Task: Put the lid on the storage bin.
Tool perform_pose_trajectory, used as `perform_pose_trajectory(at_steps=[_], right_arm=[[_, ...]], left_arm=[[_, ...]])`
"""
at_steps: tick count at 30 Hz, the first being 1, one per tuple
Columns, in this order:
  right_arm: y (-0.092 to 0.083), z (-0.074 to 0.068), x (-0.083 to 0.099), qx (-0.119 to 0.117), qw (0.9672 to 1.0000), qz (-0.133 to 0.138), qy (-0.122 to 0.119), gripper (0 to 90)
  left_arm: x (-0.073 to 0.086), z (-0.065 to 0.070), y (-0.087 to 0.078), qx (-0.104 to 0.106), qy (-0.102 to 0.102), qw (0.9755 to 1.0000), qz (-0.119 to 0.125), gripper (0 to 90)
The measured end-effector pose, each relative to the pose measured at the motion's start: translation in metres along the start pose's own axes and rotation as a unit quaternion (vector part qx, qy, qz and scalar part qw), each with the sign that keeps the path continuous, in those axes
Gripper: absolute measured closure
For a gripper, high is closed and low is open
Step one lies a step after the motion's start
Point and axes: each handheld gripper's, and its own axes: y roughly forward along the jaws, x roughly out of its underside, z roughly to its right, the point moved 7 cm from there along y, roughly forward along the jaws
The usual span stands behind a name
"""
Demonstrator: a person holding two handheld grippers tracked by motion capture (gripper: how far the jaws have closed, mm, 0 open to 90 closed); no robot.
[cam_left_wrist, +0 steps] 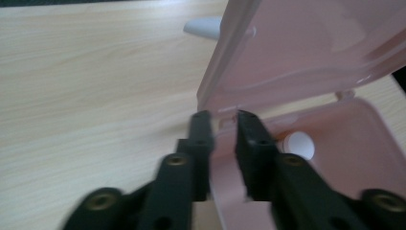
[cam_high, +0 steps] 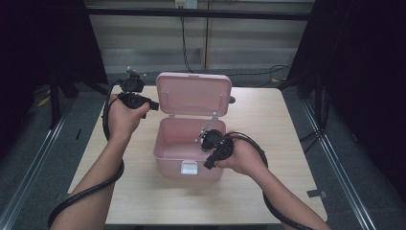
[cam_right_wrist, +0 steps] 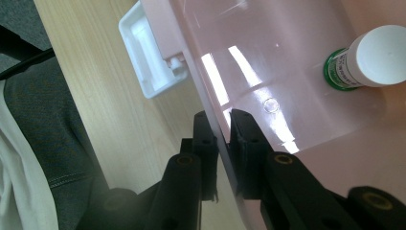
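At the counter's [cam_high: 143, 201] middle stands our pink box [cam_high: 189, 160], lid [cam_high: 194, 93] up. Left gripper [cam_left_wrist: 220, 115]: fingers narrow, straddling the lid's lower left corner, not pressing. Right gripper [cam_right_wrist: 218, 115]: fingers pinching the box's front wall, bottle [cam_right_wrist: 371, 57] inside, beyond them.

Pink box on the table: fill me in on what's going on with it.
A person works on the pink box with a gripper in each hand. Its lid stands open. The right gripper is clamped on the box's front wall, steadying it. The left gripper is at the lid's lower corner near the hinge, its fingers slightly parted around the edge. A white-capped bottle lies inside, and the white latch hangs at the front.
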Motion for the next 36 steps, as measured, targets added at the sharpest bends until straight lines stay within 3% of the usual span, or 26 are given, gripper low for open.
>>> perform_pose_trajectory(at_steps=[3, 8, 10, 11, 12, 14, 19, 36], right_arm=[[0.000, 0.000, 0.000, 0.000, 1.0000, 0.001, 0.000, 81.5], [0.001, 0.001, -0.001, -0.001, 1.0000, 0.002, -0.002, 81.5], [0.001, 0.001, -0.001, -0.005, 1.0000, 0.003, 0.003, 81.4], [0.001, 0.002, -0.001, -0.004, 1.0000, 0.003, -0.001, 81.4], [0.001, 0.002, -0.001, -0.005, 1.0000, 0.004, -0.006, 81.4], [0.002, 0.002, -0.001, -0.005, 1.0000, 0.006, -0.005, 81.5], [0.002, 0.001, -0.002, -0.006, 1.0000, 0.005, 0.001, 81.5], [0.002, 0.001, 0.000, -0.002, 1.0000, 0.004, 0.001, 81.2]], left_arm=[[-0.007, -0.002, 0.007, 0.004, 0.005, 0.9999, 0.012, 57.2], [-0.021, -0.006, 0.019, -0.011, 0.008, 0.9995, 0.028, 55.0], [-0.025, -0.005, 0.025, 0.008, 0.007, 0.9996, 0.026, 58.8], [-0.026, -0.004, 0.026, 0.006, 0.007, 0.9997, 0.023, 65.2], [-0.026, -0.004, 0.026, 0.001, 0.002, 0.9998, 0.017, 77.2], [-0.027, -0.004, 0.026, -0.012, 0.005, 0.9998, 0.012, 83.5], [-0.027, 0.002, 0.022, -0.042, 0.025, 0.9988, -0.006, 85.9], [-0.003, 0.007, 0.004, -0.020, 0.024, 0.9995, 0.005, 85.1]])
